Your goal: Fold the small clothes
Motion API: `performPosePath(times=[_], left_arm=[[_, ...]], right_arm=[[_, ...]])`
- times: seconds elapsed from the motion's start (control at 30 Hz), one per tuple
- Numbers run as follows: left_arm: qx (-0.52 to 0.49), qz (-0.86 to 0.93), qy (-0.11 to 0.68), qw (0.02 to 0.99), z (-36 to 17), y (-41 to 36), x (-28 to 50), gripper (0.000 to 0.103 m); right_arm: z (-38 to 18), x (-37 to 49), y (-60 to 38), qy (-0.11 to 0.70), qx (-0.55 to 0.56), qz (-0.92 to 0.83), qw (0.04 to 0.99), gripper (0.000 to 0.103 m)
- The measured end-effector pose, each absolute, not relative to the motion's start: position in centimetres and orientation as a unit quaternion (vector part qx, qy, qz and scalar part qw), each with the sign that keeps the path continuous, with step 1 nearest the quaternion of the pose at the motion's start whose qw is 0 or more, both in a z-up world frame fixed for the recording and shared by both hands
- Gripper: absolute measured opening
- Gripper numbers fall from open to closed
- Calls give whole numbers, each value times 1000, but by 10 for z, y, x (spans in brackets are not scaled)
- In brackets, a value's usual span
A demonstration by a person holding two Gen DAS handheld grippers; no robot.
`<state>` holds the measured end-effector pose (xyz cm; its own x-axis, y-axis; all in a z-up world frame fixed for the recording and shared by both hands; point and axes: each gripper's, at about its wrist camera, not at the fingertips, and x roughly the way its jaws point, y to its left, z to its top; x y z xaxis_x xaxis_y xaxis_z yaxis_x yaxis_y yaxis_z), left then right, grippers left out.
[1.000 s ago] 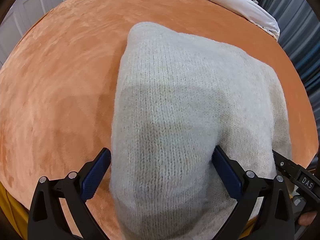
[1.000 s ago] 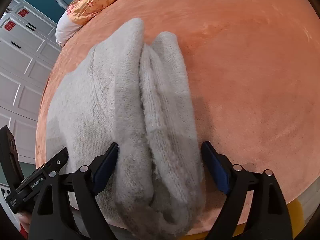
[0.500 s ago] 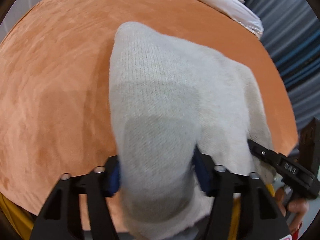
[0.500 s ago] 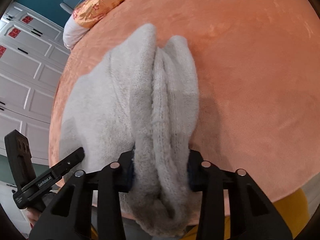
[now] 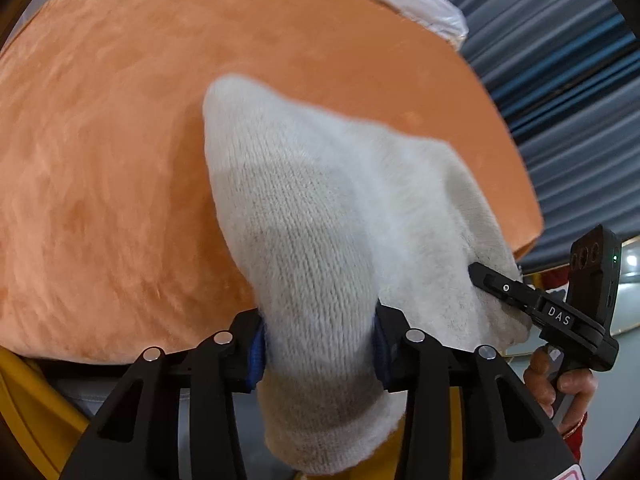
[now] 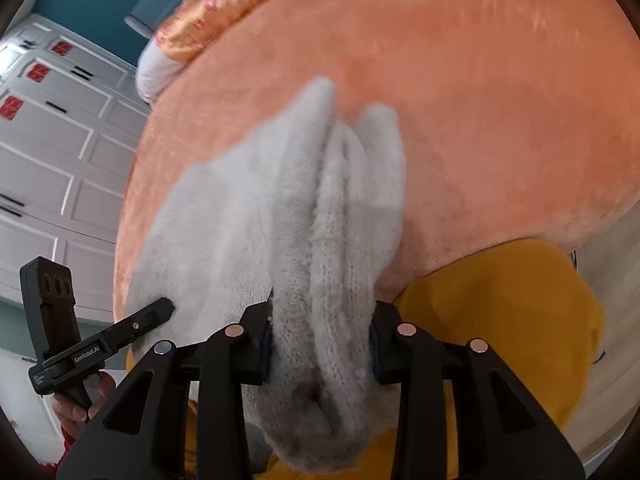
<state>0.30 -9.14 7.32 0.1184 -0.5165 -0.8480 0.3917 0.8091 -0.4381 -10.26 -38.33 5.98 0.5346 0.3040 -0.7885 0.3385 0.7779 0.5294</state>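
L gripper (image 5: 318,354) closing on knit sweater (image 5: 320,216), "DAS" label (image 5: 559,316)

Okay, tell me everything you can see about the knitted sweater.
The sweater is pale cream, fuzzy knit, already folded into layers. Its near edge is bunched and pinched at both corners: the left hand-held gripper and right hand-held gripper are both closing on it. The rest drapes down onto the orange blanket.

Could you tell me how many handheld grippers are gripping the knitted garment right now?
2. The left gripper pinches one near corner of the cream sweater, its jaws closing; the right gripper pinches the bunched folds at the other corner, its jaws closing. None seem hidden.
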Motion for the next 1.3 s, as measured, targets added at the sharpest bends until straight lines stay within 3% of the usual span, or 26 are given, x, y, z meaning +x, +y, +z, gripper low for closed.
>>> performPosePath(times=[0.3,0.53,0.67,0.77,0.83,1.0,1.17,1.3], left_arm=[[-78,-346,477,804,171,-63,19,33],[-77,-329,360,870,251,0,45,37],[-56,-264,384,883,201,35,85,55],[-18,-165,451,877,129,56,107,49],[-38,-128,495,858,87,82,100,48],[-102,-121,513,844,66,117,74,48],[-89,-132,491,857,85,89,78,51],[-35,-125,479,868,91,66,81,51]], right_arm=[[177,-83,-339,370,273,42,887,31],[237,-41,-300,265,255,96,925,34],[154,15,-296,323,315,92,888,52],[61,37,-291,443,304,2,844,50],[29,26,-290,474,325,-19,818,46],[38,1,-283,471,301,-17,829,46],[70,34,-252,453,241,-2,858,45],[73,42,-225,455,142,-9,879,23]])
